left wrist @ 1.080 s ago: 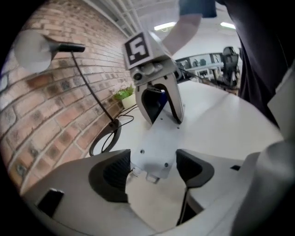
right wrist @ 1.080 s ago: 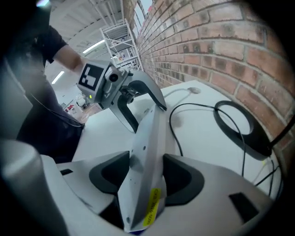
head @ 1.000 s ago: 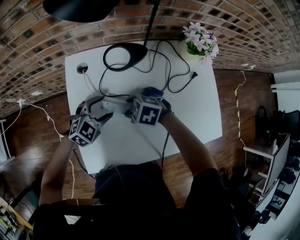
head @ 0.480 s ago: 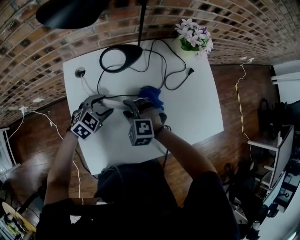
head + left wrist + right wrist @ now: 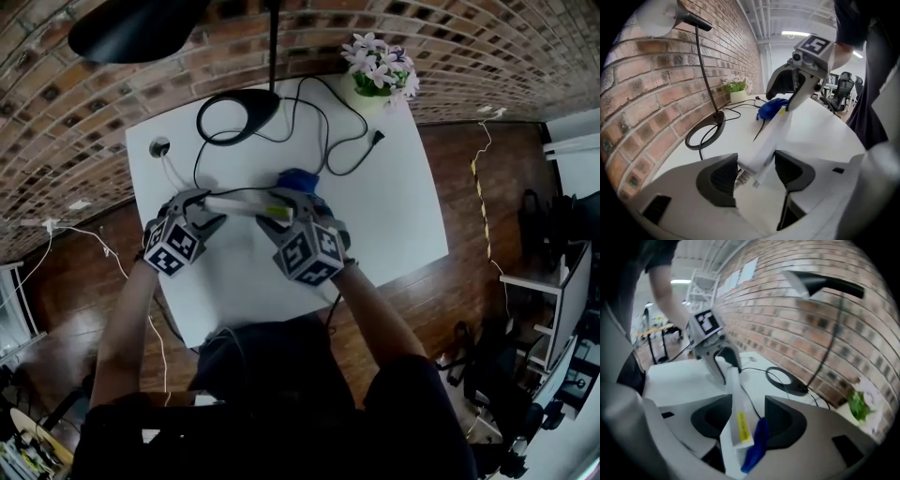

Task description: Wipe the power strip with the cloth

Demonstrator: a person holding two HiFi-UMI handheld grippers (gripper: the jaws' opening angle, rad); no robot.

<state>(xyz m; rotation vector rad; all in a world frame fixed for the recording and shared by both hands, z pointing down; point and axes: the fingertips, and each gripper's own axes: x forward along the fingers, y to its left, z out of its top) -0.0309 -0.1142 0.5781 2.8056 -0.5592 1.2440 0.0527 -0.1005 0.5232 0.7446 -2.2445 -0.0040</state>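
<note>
The white power strip (image 5: 239,202) spans the gap between both grippers over the white table (image 5: 394,225). My left gripper (image 5: 202,208) holds its cord end (image 5: 771,140). Its jaws have just been closing, and both pads now lie against the strip's sides (image 5: 757,171). My right gripper (image 5: 277,211) is shut on the other end, which has a yellow label (image 5: 733,404) and is raised off the table. The blue cloth (image 5: 300,181) bunches beside that end. In the right gripper view the cloth (image 5: 757,448) hangs between the strip and the right-hand jaw.
A black lamp base (image 5: 248,112) with looping black cables (image 5: 328,141) sits at the table's back. A flower pot (image 5: 375,70) stands at the back right corner. There is a cable grommet (image 5: 159,147) at the back left. A brick wall lies behind the table.
The right gripper has tilted back toward the near side and risen, lifting its end of the strip. The left gripper has stayed in place on the strip's cord end.
</note>
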